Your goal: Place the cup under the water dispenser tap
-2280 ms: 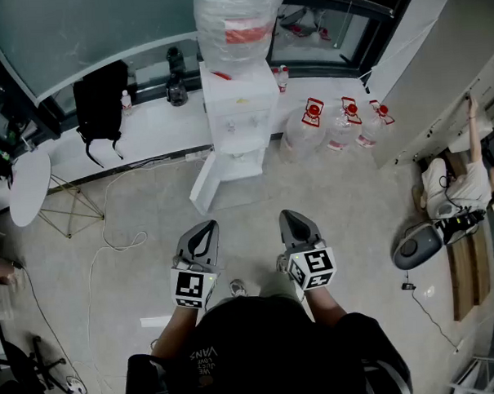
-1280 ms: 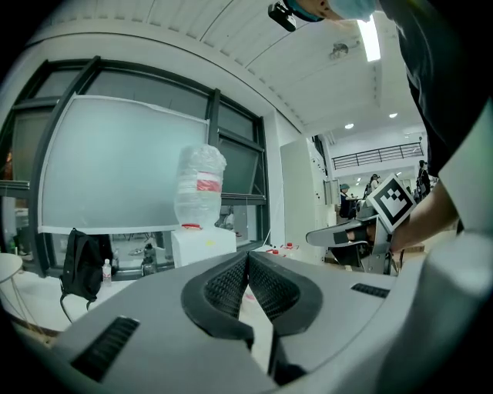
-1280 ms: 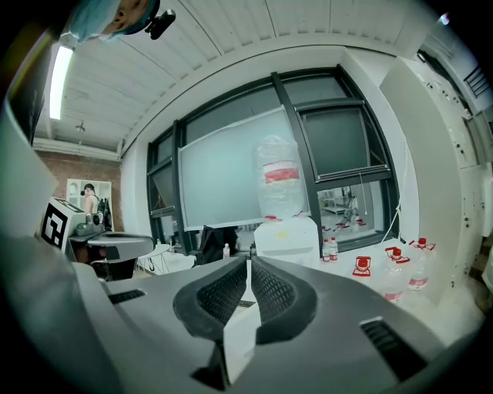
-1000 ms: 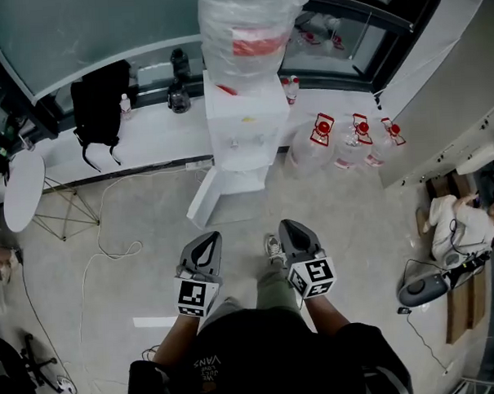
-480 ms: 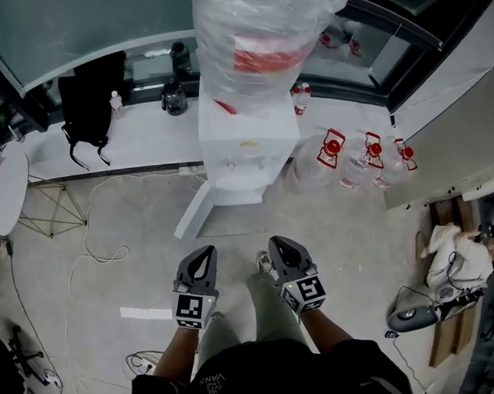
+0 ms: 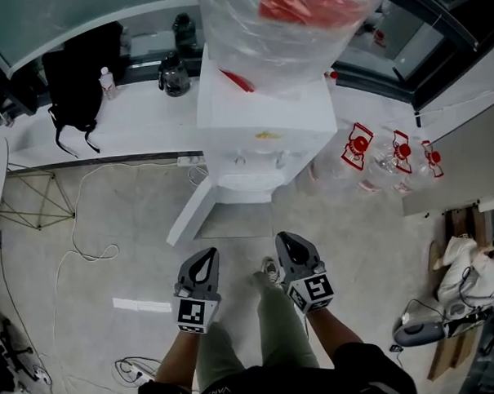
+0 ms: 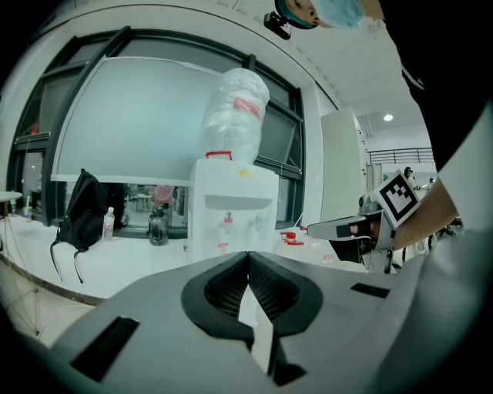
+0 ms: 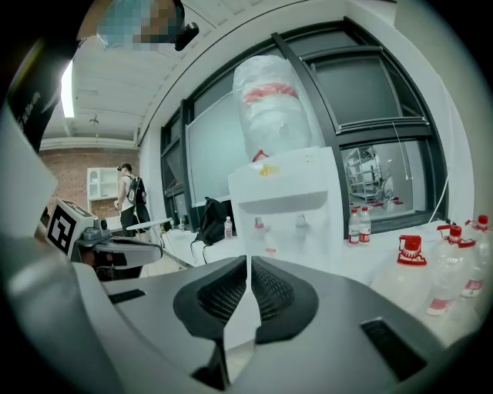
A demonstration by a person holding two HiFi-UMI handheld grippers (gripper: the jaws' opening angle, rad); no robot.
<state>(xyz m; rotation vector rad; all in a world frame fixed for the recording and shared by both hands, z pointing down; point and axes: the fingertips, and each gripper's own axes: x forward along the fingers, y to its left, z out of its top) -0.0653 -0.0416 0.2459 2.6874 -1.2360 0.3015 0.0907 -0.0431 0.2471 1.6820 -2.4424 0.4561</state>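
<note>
A white water dispenser (image 6: 261, 134) stands ahead against a low white ledge, with a plastic-wrapped bottle (image 6: 292, 23) on top. Its two taps (image 7: 229, 225) sit in a recess on the front, also seen in the right gripper view as taps (image 8: 260, 225). No cup shows in any view. My left gripper (image 6: 204, 266) and right gripper (image 6: 287, 246) are held side by side over the floor, a short way before the dispenser. Both are shut with nothing between the jaws. My legs and a shoe show between and below them.
The dispenser's lower door (image 6: 190, 212) hangs open toward the left. Spare water jugs with red caps (image 6: 361, 158) stand to its right. A black backpack (image 6: 71, 69) and a dark jug (image 6: 173, 74) rest on the ledge. Cables (image 6: 69, 249) trail over the floor at left.
The dispenser has come closer and larger in the head view as the person stepped toward it. Both grippers stay shut, side by side, and have dropped lower.
</note>
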